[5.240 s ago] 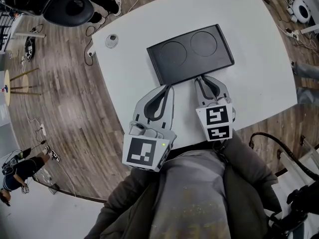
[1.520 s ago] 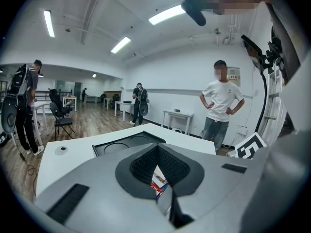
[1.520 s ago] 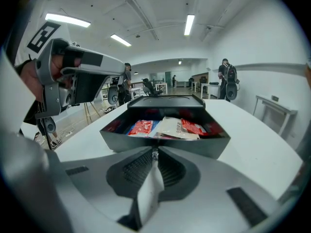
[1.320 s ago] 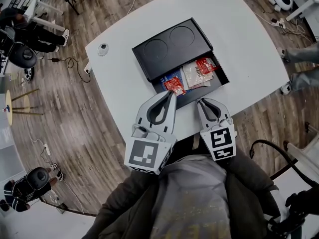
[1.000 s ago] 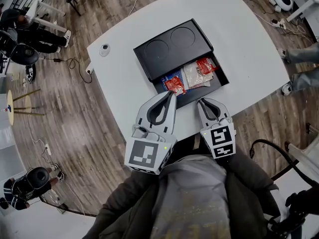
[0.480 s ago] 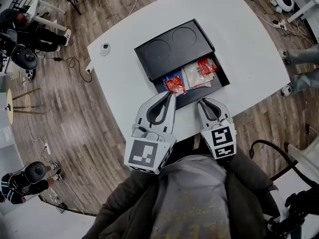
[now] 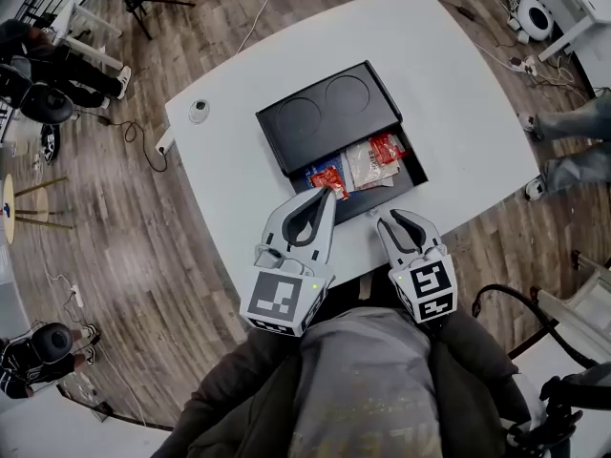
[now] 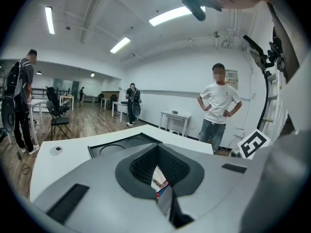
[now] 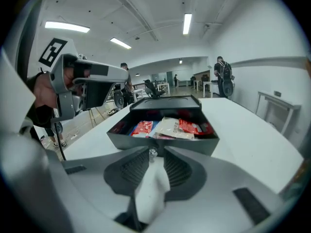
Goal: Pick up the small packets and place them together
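The red packet (image 7: 325,176) lies mid-frame just beyond my left gripper's (image 7: 330,191) closed, empty tips, nearer than my right gripper (image 7: 391,218), lower right, jaws just parting on nothing.

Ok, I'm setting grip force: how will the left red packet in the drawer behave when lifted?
Probably floppy: the red packet looks like a thin film sachet, so it may sag around the pinch. Likely light, since it is small and lies flat in the drawer. Its shiny skin might slip.
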Motion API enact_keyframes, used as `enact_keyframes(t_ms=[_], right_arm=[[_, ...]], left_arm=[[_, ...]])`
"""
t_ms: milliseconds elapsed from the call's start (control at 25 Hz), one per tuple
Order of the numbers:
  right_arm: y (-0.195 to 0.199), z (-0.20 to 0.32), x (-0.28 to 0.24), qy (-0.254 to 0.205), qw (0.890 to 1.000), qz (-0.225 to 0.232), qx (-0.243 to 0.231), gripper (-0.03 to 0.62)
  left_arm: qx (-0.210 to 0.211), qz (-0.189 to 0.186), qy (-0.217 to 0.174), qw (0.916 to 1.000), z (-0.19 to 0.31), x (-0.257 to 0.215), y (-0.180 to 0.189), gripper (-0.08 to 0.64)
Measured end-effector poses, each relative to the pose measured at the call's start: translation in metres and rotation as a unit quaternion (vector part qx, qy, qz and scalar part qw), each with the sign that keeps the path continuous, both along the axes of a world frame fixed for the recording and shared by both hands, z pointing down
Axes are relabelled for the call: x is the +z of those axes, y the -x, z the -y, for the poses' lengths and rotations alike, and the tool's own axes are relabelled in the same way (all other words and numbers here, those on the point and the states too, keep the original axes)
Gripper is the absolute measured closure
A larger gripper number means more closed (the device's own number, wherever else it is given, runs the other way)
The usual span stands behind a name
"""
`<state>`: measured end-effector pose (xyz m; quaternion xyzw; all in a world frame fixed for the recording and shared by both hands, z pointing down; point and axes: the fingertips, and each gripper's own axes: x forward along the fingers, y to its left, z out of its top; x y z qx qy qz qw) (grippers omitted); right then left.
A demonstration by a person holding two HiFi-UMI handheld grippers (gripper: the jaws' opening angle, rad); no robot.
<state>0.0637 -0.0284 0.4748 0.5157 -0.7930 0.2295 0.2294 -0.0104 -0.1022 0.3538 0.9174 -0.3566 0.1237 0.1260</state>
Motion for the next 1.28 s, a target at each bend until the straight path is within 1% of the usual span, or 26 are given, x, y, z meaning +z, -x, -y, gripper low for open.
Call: enact_keyframes(t_ms=[160,280,400,520,720,920,1040,1120,1200,1280], right_arm=[[-0.013,0.009,-0.031,-0.029,0.999,-0.020,-0.006,0.512],[-0.015,0.024,-0.051,-0.045,0.998,-0.025,-0.020,0.512],[-0.003,0.045,-0.066,-0.057,0.997,-0.023,-0.054,0.512],[0.016,0.065,-0.072,-0.054,0.993,-0.023,-0.103,0.512],[0.044,0.090,-0.052,-0.013,0.983,-0.038,-0.181,0.512],[0.054,0.103,-0.029,0.029,0.973,-0.057,-0.224,0.511],[0.062,0.108,-0.014,0.062,0.965,-0.059,-0.249,0.492],[0.069,0.109,-0.006,0.079,0.959,-0.061,-0.266,0.484],[0.076,0.107,0.004,0.102,0.950,-0.069,-0.286,0.467],[0.079,0.102,0.018,0.126,0.940,-0.087,-0.305,0.432]], left_arm=[[0.001,-0.007,-0.013,0.9999,0.004,-0.008,-0.004,0.560],[-0.007,-0.011,-0.022,0.9997,0.009,-0.018,-0.005,0.560],[-0.023,-0.012,-0.025,0.9993,0.016,-0.024,0.000,0.560],[-0.041,-0.011,-0.027,0.9987,0.023,-0.027,0.007,0.560],[-0.082,-0.008,-0.019,0.9964,0.035,-0.023,0.024,0.560],[-0.112,-0.002,0.001,0.9937,0.041,-0.010,0.035,0.560],[-0.125,0.001,0.011,0.9921,0.047,-0.003,0.041,0.560],[-0.131,0.001,0.020,0.9912,0.049,0.002,0.045,0.560],[-0.136,0.002,0.028,0.9904,0.052,0.005,0.049,0.560],[-0.143,0.003,0.037,0.9890,0.055,0.008,0.053,0.560]])
